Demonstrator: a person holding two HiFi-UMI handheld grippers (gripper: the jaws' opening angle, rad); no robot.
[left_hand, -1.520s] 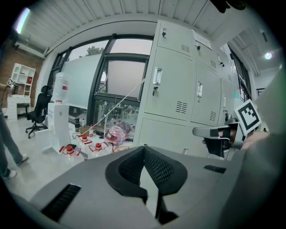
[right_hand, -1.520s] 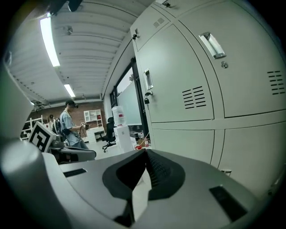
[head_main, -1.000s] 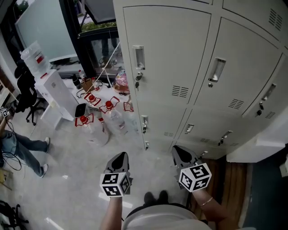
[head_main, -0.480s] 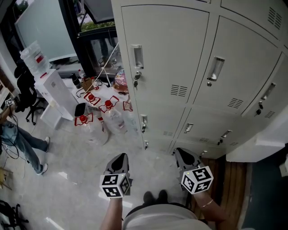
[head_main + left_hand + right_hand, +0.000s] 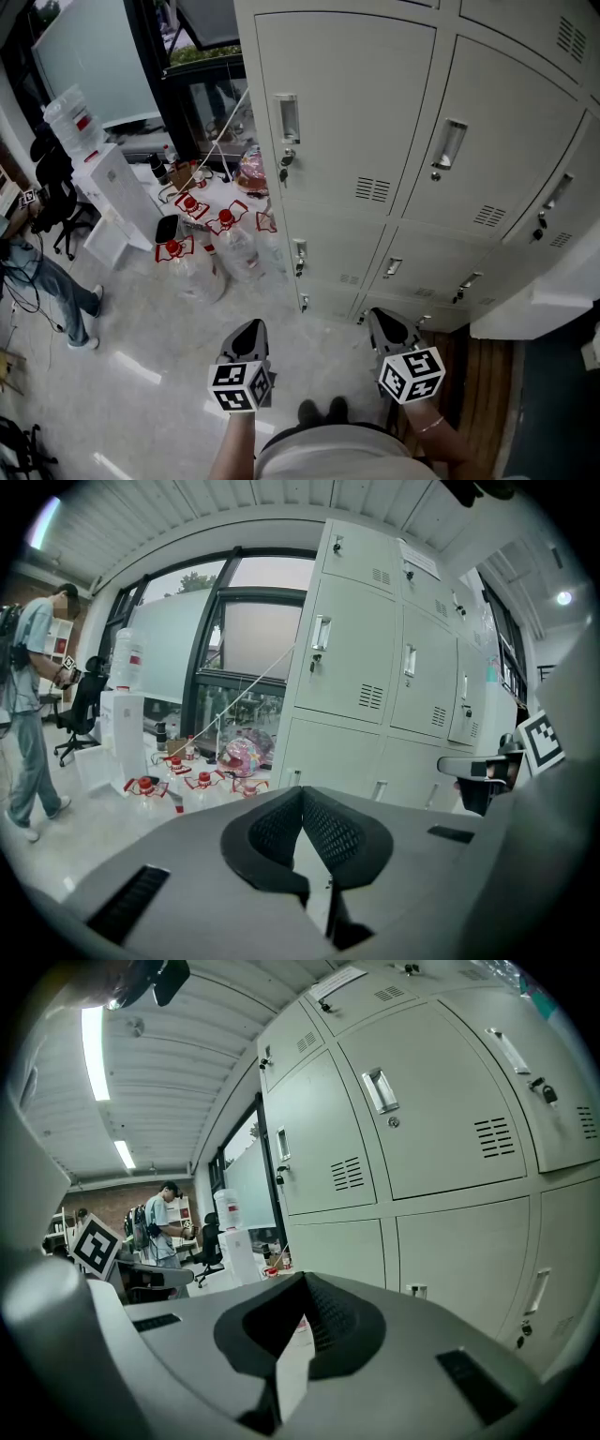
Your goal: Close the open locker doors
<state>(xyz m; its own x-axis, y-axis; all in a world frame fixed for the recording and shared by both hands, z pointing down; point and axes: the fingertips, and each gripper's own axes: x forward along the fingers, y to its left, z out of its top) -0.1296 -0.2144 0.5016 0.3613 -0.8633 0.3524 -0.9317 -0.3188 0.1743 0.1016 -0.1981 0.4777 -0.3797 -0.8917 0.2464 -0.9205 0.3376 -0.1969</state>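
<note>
A bank of pale grey lockers [image 5: 375,141] fills the upper right of the head view. Every door I can see, the upper ones [image 5: 347,103] [image 5: 441,1110] and the lower ones [image 5: 328,258], lies flush with its frame. My left gripper [image 5: 249,330] hangs low over the floor, a step back from the lockers' left corner, shut and empty [image 5: 302,795]. My right gripper [image 5: 386,323] is held beside it, nearer the bottom locker row, with its jaws shut on nothing [image 5: 302,1281]. Neither touches a door.
A white water dispenser [image 5: 108,192] stands at the left with red-capped water bottles [image 5: 202,225] on the floor beside it. A black office chair [image 5: 52,192] and a standing person [image 5: 42,277] are at the far left. A white ledge [image 5: 548,295] juts out at right.
The person at the far left has shifted position. Both grippers stay almost where they were and stay shut.
</note>
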